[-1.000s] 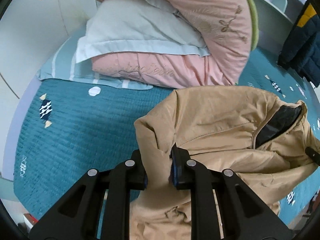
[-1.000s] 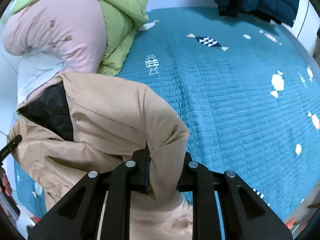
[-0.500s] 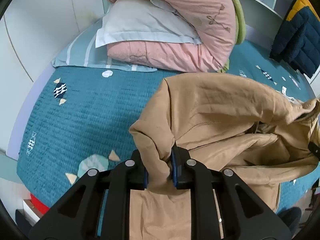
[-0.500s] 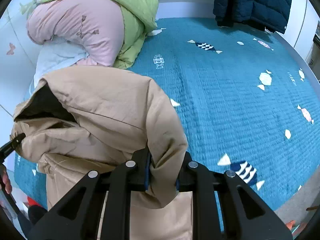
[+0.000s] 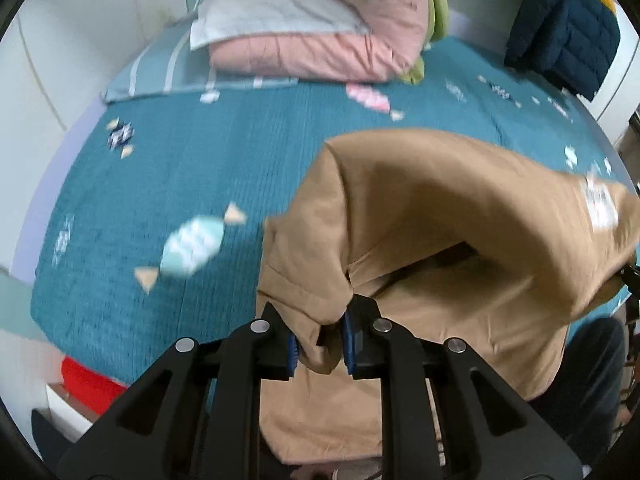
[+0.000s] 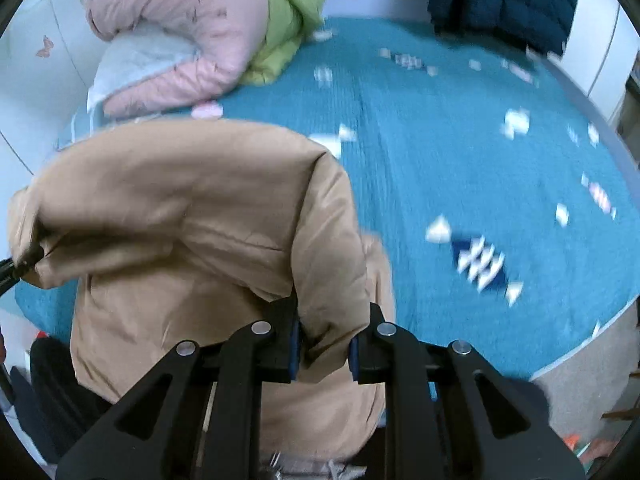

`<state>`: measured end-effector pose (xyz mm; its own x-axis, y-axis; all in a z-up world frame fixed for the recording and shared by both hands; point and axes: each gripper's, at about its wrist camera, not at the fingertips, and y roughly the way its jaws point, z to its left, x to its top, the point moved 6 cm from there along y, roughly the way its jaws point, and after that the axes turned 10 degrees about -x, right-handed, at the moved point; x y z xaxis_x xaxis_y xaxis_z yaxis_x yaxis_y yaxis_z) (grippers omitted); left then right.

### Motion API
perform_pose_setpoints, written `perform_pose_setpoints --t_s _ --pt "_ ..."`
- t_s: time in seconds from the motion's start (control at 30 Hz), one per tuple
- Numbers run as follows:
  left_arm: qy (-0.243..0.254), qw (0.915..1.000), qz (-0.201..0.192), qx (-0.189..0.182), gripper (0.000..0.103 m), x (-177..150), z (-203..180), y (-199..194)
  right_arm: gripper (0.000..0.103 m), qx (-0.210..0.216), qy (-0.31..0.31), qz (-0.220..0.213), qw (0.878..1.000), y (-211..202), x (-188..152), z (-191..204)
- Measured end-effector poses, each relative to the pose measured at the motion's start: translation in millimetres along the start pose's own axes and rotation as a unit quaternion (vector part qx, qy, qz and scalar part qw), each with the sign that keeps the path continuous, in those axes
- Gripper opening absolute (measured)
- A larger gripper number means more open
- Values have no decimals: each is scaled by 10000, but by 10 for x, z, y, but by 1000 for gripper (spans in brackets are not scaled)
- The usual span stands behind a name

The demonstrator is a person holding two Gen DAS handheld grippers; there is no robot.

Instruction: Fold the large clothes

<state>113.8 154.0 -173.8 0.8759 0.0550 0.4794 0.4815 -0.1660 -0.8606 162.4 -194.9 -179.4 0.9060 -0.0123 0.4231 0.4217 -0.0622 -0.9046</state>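
Clamping a bunched fold of the tan jacket (image 5: 432,208) between its blue pads, the left claw (image 5: 319,347) sat at the bottom centre of the left wrist frame, its jaws drawn nearly together on the cloth. The right claw (image 6: 322,350) did the same at the bottom centre of the right wrist frame, narrowly parted and gripping another thick fold of the tan jacket (image 6: 192,200). Between the two grips the garment hung lifted and doubled over, filling the lower right of the left view and the lower left of the right view, its loose lower part drooping past the near edge of the bed. The teal bedspread (image 5: 208,168) with its candy and fish print lay behind it, blurred in both views. A pink quilt (image 5: 320,40) and a pale pillow (image 5: 272,8) were heaped at the upper centre of the left frame, with a green quilt (image 6: 292,8) showing in the upper centre of the right frame. A dark blue puffer jacket (image 5: 568,28) hung at the upper right
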Motion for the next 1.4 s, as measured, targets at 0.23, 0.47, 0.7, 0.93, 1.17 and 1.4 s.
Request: perform_pose_setpoints --t_s 0.23,0.47,0.7,0.93,1.17,1.4 --pt "-39 9982 551 221 16 -628 160 163 21 36 -13 516 9987 229 -532 -79" --pt "-76 9968 753 266 25 -981 256 35 31 223 53 982 9949 46 -869 -242" --pt "-192 9973 531 479 41 -1064 452 -407 47 -87 494 553 9972 -453 -866 -663" --pt "-71 9989 -176 424 39 -588 227 -547 46 -15 321 41 9995 -552 -430 -360" --pt "197 9996 -181 -11 22 -436 -327 -235 37 385 -231 196 9988 -409 -309 318" --pt "186 9981 411 422 19 -709 -250 277 37 -86 -425 852 9954 97 -539 554"
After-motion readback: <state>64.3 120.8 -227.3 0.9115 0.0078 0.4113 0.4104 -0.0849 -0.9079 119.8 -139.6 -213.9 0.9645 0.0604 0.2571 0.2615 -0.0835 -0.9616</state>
